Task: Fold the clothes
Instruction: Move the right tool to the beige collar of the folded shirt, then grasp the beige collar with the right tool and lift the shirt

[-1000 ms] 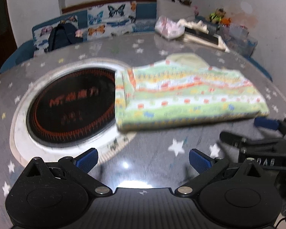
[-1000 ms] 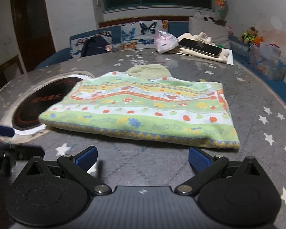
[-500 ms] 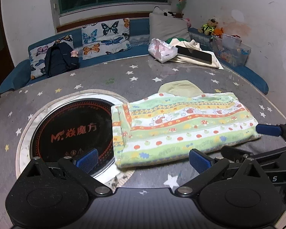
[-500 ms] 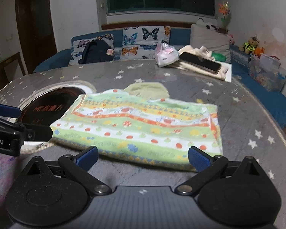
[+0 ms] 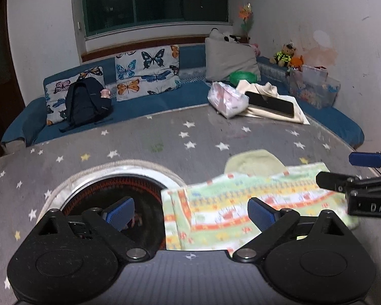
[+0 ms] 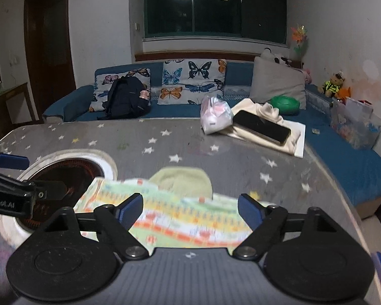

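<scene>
A folded garment [image 5: 221, 203] with green, yellow and orange stripes lies flat on the star-patterned table [image 5: 165, 137]; a pale green part [image 5: 254, 162] pokes out at its far edge. In the right wrist view the garment [image 6: 180, 216] lies just past my fingers. My left gripper [image 5: 190, 213] hangs above the garment's left end, its jaws closing with nothing between them. My right gripper [image 6: 190, 211] hovers over the garment's middle, jaws also closing on nothing. Each view catches the other tool at its edge: the right gripper [image 5: 363, 175] and the left gripper [image 6: 12, 175].
A round black hob with a pale rim [image 5: 89, 178] is set into the table beside the garment's left end. At the far side lie a pink tissue pack [image 5: 227, 99] and a phone [image 5: 269, 103] on cream cloth. A backpack [image 5: 85, 103] sits on the blue sofa behind.
Both grippers have lifted up and away from the garment, so more of the room shows. Their jaws have narrowed a little. The garment has stayed flat on the table.
</scene>
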`<act>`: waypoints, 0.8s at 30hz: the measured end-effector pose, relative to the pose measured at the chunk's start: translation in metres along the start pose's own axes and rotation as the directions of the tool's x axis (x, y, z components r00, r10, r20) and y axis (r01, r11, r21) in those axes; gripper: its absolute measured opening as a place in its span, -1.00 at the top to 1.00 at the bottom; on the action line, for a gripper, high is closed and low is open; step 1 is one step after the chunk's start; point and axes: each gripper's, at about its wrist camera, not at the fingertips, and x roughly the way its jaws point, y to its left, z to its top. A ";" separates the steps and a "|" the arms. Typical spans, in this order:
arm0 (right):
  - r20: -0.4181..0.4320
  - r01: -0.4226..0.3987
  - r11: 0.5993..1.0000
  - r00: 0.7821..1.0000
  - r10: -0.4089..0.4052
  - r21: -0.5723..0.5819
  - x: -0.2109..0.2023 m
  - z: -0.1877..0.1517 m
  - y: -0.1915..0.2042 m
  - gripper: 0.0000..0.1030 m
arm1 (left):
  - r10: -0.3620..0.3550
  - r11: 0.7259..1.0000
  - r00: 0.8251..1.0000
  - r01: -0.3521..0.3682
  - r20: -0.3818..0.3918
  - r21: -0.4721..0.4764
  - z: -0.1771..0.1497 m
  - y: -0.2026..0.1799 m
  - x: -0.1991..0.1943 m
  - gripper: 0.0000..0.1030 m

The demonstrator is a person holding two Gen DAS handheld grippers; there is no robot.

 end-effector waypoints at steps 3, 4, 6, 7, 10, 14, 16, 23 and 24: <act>-0.034 -0.007 1.000 0.999 0.007 -0.003 0.027 0.012 -0.003 -0.40 | -0.001 1.000 1.000 0.001 -0.016 -0.006 0.004 0.005 0.011 -0.73; -0.052 -0.011 1.000 0.999 0.011 0.003 0.038 0.015 -0.005 -0.28 | -0.001 1.000 1.000 0.001 -0.025 -0.006 0.005 0.007 0.015 -0.67; -0.088 -0.013 1.000 0.996 0.015 0.019 0.063 0.020 -0.008 -0.25 | 0.002 1.000 0.999 -0.002 -0.043 -0.007 0.005 0.011 0.023 -0.64; -0.104 -0.011 0.999 0.995 0.014 0.033 0.076 0.022 -0.011 -0.22 | 0.001 1.000 0.999 -0.002 -0.050 -0.011 0.005 0.014 0.026 -0.64; -0.159 -0.008 0.998 0.987 0.019 0.068 0.115 0.024 -0.016 -0.06 | 0.006 1.000 0.998 -0.007 -0.065 -0.015 0.005 0.020 0.034 -0.65; -0.224 -0.010 0.996 0.974 0.029 0.085 0.156 0.022 -0.018 0.06 | 0.021 1.000 0.996 -0.022 -0.082 -0.020 0.006 0.029 0.043 -0.67; -0.247 -0.010 0.997 0.969 0.029 0.080 0.170 0.021 -0.017 0.18 | 0.029 0.999 0.996 -0.031 -0.089 -0.024 0.006 0.035 0.047 -0.67; -0.233 -0.042 0.998 0.971 0.052 0.047 0.170 0.031 -0.013 0.85 | 0.039 0.998 0.993 -0.044 -0.110 -0.039 0.004 0.038 0.053 -0.68; -0.213 -0.045 0.998 0.976 0.052 0.035 0.165 0.035 -0.012 0.87 | 0.038 0.998 0.993 -0.042 -0.111 -0.040 0.004 0.037 0.053 -0.68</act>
